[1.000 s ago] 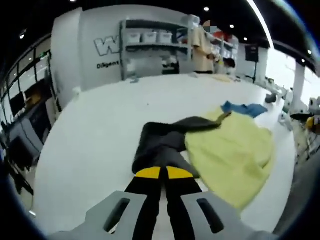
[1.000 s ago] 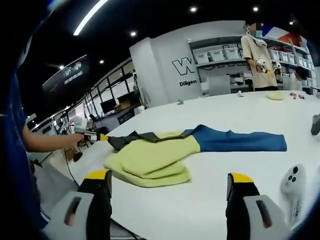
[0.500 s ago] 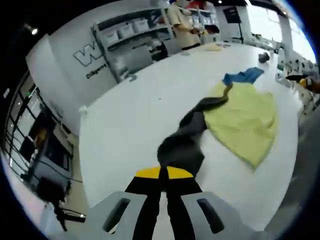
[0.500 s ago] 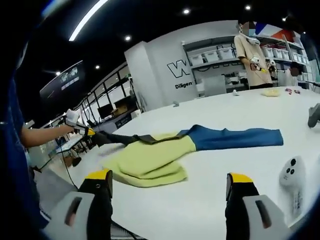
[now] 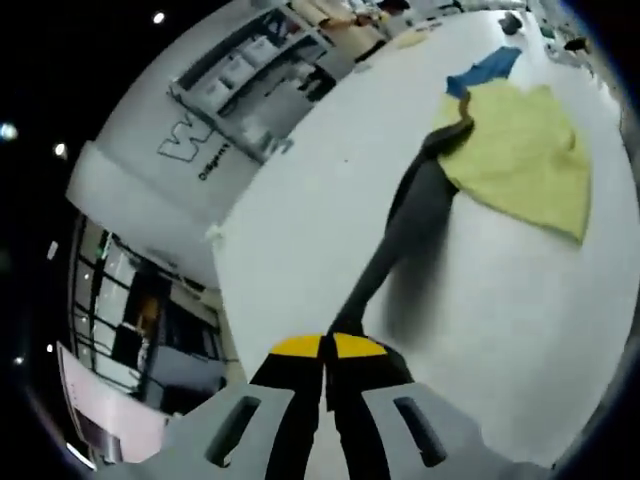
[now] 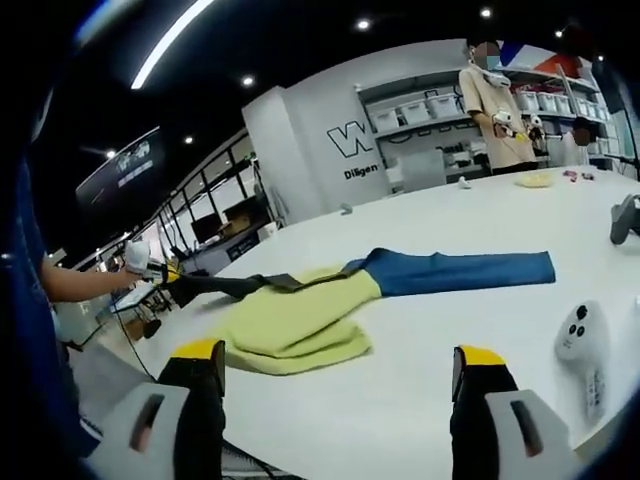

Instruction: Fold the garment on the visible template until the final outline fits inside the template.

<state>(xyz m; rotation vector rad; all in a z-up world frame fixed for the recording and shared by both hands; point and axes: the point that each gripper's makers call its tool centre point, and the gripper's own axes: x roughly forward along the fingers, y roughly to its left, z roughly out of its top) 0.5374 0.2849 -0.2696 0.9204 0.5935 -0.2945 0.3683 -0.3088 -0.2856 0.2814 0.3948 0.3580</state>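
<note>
the white table [image 6: 420, 340] carries the garment [image 6: 300, 320]: a yellow body lying flat, a blue sleeve [image 6: 455, 270] running toward 3 o'clock, a dark sleeve [image 5: 400, 235] drawn out taut toward 9 o'clock. long axis runs sleeve to sleeve. judged soft, light and limp; best taken at hems or cuffs. left gripper [image 5: 327, 348] is clamped on the dark sleeve's end. right gripper [image 6: 335, 365] stands wide apart, holding nothing, near the body.

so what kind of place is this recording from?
Probably an indoor lab or demo space, not a home: a big white table bearing the garment, wall shelves of storage bins, large lettering on the wall, and other people working nearby.
</note>
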